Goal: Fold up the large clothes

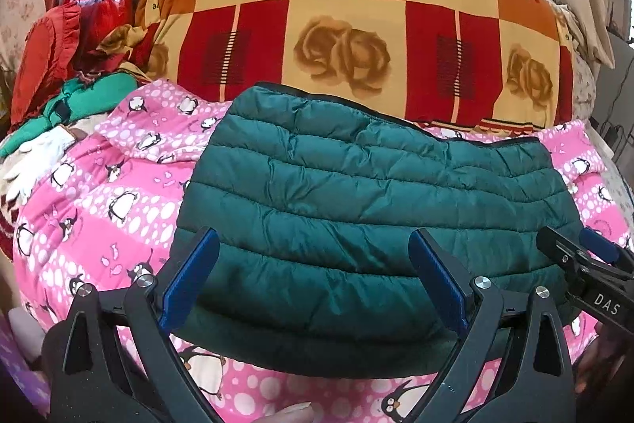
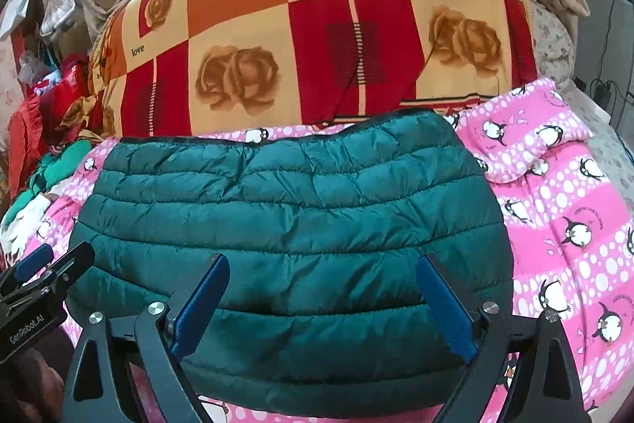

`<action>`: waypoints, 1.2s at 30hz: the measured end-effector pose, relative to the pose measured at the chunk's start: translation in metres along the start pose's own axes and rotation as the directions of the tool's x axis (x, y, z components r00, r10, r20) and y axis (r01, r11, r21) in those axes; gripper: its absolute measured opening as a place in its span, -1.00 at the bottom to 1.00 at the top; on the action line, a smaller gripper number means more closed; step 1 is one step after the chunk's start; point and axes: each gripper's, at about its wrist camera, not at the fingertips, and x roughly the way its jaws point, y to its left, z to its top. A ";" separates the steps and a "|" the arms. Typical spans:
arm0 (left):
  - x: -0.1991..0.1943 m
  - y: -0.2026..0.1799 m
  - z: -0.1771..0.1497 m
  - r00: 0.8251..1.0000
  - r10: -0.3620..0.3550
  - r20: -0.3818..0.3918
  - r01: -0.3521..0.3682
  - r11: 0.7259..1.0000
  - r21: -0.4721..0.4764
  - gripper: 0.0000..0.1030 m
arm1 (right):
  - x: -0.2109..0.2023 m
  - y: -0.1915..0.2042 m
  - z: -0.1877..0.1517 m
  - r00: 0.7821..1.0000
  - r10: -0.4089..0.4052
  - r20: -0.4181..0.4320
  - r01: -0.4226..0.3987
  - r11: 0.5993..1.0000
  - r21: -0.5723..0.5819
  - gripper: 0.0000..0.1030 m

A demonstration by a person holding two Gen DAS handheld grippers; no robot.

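- The teal quilted jacket [image 1: 368,209] lies folded into a wide, flat bundle on the pink penguin-print blanket [image 1: 99,209], its dark-trimmed far edge toward the rose-patterned quilt [image 1: 356,18].
- The left claw [image 1: 317,288] hovers over the jacket's near edge, blue fingers [image 1: 190,280] spread wide, gripping nothing.
- The right claw [image 2: 323,304] sits over the same near edge of the jacket, likewise spread apart and empty; its blue pads [image 2: 443,308] frame the jacket's front quilted band.
- In the left wrist view, the right claw's tip shows at the jacket's right corner; whether it touches the fabric is unclear.
- Left of the jacket, a heap of red and green clothes [image 1: 79,74] sits past the blanket's edge.
- Right of the jacket, the blanket forms a raised fold [image 2: 527,137].
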 end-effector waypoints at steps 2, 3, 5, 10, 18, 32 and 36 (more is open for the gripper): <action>0.001 -0.001 -0.001 1.000 0.003 0.000 -0.003 1.000 0.006 0.88 | 0.002 0.000 -0.001 1.000 0.002 -0.006 -0.002 1.000 -0.001 0.82; 0.002 -0.001 -0.002 1.000 0.003 -0.001 -0.003 1.000 0.008 0.88 | 0.003 0.001 -0.001 1.000 0.003 -0.008 -0.003 1.000 -0.001 0.82; 0.003 -0.002 -0.003 1.000 0.006 -0.002 -0.006 1.000 0.009 0.88 | 0.005 0.000 -0.002 1.000 0.005 -0.011 -0.005 1.000 0.001 0.82; 0.005 -0.002 -0.004 1.000 0.007 -0.003 -0.007 1.000 0.009 0.88 | 0.007 -0.001 -0.003 1.000 -0.001 -0.015 0.001 1.000 0.007 0.82; 0.010 -0.001 -0.008 1.000 0.020 -0.009 -0.020 1.000 0.010 0.88 | 0.013 0.000 -0.005 1.000 -0.003 -0.029 0.003 1.000 -0.006 0.82; 0.015 0.002 -0.010 0.999 0.031 -0.011 -0.031 0.999 0.012 0.88 | 0.017 0.004 -0.006 0.999 0.001 -0.038 -0.002 1.000 -0.011 0.82; 0.016 0.002 -0.011 0.999 0.031 -0.013 -0.031 0.999 0.009 0.87 | 0.018 0.004 -0.007 0.999 0.002 -0.042 -0.002 1.000 -0.013 0.82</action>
